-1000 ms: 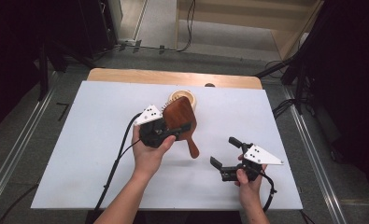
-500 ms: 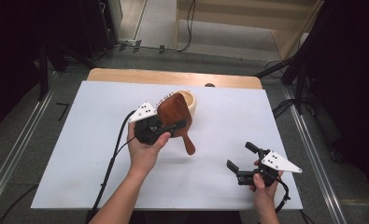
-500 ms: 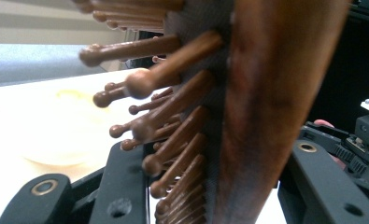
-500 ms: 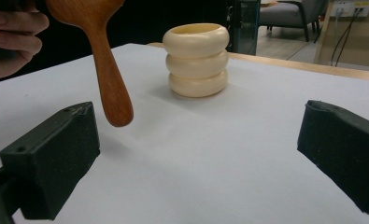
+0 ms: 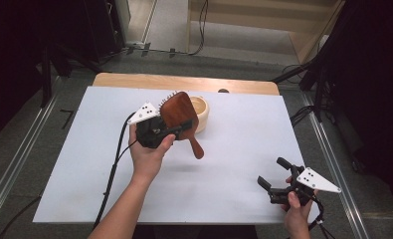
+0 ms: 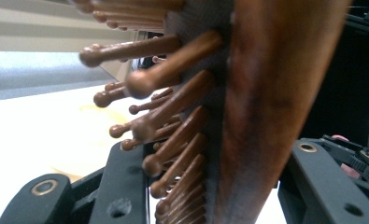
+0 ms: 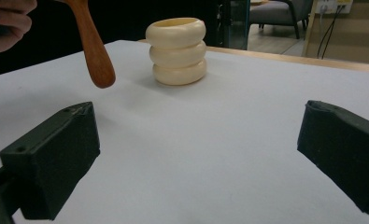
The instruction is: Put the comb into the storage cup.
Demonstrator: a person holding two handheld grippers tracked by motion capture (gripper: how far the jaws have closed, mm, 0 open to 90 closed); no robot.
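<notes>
Left tool (image 5: 170, 130) clamped on wooden hairbrush (image 5: 180, 113), gripping across the head: one jaw against the bristle side, the other on the smooth back. Brush lifted clear of the desk (image 5: 244, 139), above its middle toward the far edge, head up, handle (image 5: 196, 146) angled down toward the near right. Bristles (image 6: 173, 140) facing away from the right hand, round-tipped wooden pins, close in the left gripper view. Cream ribbed holder (image 5: 202, 112) standing upright on the desk just behind the brush, near the far edge, three stacked rings, open top. From the high view brush head overlaps the holder's left rim; contact not discernible. Right tool (image 5: 277, 175) near the near right corner of the desk, jaws wide apart, nothing between them, pointing toward the holder (image 7: 177, 50). Handle tip (image 7: 100, 70) hanging above the desk left of the holder, apart from it.
</notes>
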